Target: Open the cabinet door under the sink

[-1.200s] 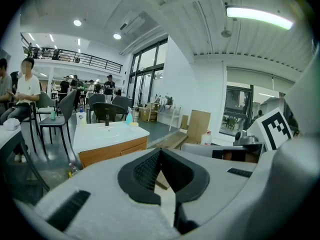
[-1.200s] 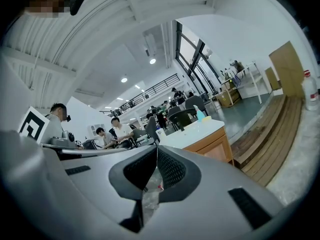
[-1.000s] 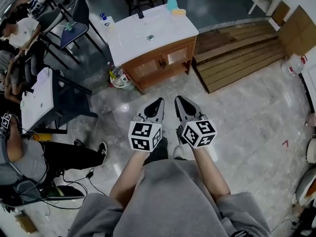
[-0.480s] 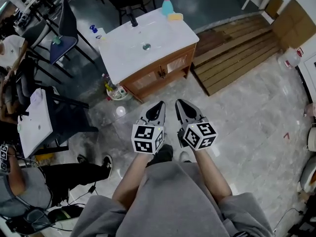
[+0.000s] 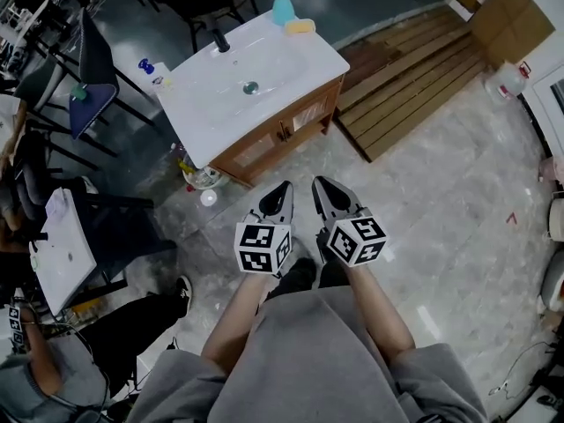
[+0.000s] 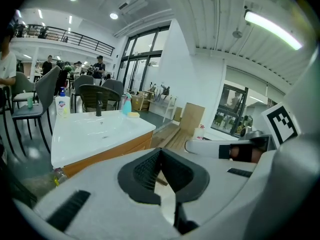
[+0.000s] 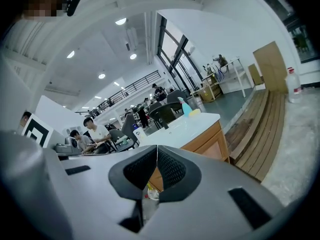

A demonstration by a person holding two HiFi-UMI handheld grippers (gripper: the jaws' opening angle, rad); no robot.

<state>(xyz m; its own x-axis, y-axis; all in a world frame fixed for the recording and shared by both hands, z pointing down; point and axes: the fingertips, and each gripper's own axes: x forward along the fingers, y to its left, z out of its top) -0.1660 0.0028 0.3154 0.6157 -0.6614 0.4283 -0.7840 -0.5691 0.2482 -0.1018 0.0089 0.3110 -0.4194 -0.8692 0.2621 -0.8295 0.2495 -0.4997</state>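
The person stands on the marble-patterned floor with a gripper in each hand, both held side by side in front of the body and pointing toward the sink vanity. The left gripper has its jaws closed tip to tip with nothing between them, as its own view shows. The right gripper is likewise closed and empty. Neither touches the vanity, which stands ahead of them and apart. The white basin top carries a black faucet, a teal spray bottle and a yellow sponge along its far edge. Beneath it sits the wooden cabinet, its two doors flush with the front and shut. A small container of clutter rests on the floor just beside the cabinet's left corner. Wooden planks lie to the right of the vanity, and a dark chair stands to its left.
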